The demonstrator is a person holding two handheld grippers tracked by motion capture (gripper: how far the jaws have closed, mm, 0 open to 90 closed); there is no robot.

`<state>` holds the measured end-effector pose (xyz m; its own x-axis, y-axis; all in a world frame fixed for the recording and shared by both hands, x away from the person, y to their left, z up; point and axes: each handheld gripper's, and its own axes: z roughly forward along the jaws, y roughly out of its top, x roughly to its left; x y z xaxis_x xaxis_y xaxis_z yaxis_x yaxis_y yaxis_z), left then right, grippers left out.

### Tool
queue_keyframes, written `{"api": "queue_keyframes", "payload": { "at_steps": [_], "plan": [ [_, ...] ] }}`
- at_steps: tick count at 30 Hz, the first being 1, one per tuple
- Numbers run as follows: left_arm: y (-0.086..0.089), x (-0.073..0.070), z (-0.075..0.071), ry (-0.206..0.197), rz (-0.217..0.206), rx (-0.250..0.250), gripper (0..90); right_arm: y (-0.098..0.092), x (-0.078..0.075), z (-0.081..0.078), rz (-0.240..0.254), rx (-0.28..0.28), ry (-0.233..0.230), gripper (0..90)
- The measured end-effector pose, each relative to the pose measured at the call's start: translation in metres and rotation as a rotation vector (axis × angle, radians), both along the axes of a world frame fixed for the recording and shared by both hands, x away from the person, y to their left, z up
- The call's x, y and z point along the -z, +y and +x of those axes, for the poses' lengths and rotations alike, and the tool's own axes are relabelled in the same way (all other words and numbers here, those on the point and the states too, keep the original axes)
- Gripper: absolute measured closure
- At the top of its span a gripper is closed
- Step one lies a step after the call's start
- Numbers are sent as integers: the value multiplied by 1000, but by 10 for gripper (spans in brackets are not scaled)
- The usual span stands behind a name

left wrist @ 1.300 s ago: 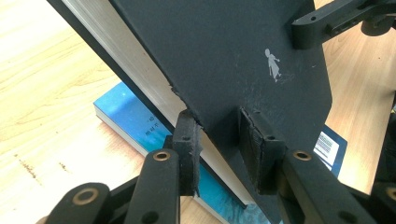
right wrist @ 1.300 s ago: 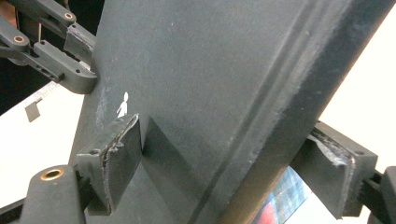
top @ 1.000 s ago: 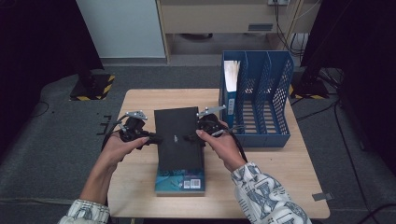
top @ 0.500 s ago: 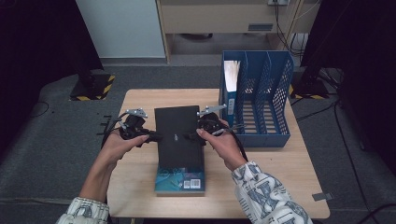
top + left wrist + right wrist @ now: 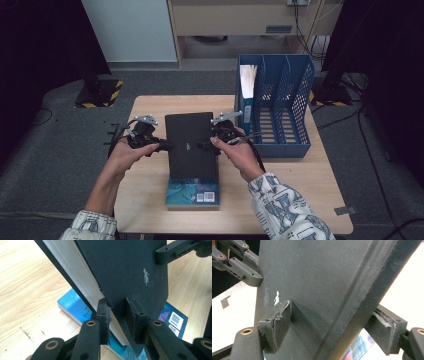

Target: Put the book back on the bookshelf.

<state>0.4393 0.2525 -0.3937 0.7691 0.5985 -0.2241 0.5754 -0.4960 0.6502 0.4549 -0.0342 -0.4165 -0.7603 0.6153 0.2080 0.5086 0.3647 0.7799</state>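
A black hardcover book [image 5: 190, 142] is held off the table between both grippers, above a blue paperback [image 5: 192, 194] that lies flat on the wooden table [image 5: 290, 200]. My left gripper [image 5: 161, 146] is shut on the black book's left edge. In the left gripper view the gripper [image 5: 117, 317] clamps the black book [image 5: 125, 270] with one pad on the page block and one on the cover. My right gripper [image 5: 206, 145] is shut on the book's right side. In the right gripper view the gripper [image 5: 332, 328] spans the black book's [image 5: 312, 277] spine edge.
A blue mesh file rack [image 5: 280, 107] stands on the table's right half, with a white and blue item [image 5: 247, 82] upright in its leftmost slot. The blue paperback [image 5: 75, 306] lies directly under the raised book. Dark floor surrounds the table.
The black book has risen slightly with both grippers still on it, and a little more of the blue paperback beneath it shows. The left hand has shifted slightly outward.
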Motion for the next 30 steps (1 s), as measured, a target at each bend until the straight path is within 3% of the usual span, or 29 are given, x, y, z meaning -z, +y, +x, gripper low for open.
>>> {"api": "queue_keyframes", "payload": {
  "at_steps": [19,30],
  "plan": [
    [2,-3,12,-20,1,-33,733,4,-6,13,-7,11,-28,257],
    [-2,-9,22,-30,50,-32,733,6,-9,23,-18,19,-40,259]
  ]
}}
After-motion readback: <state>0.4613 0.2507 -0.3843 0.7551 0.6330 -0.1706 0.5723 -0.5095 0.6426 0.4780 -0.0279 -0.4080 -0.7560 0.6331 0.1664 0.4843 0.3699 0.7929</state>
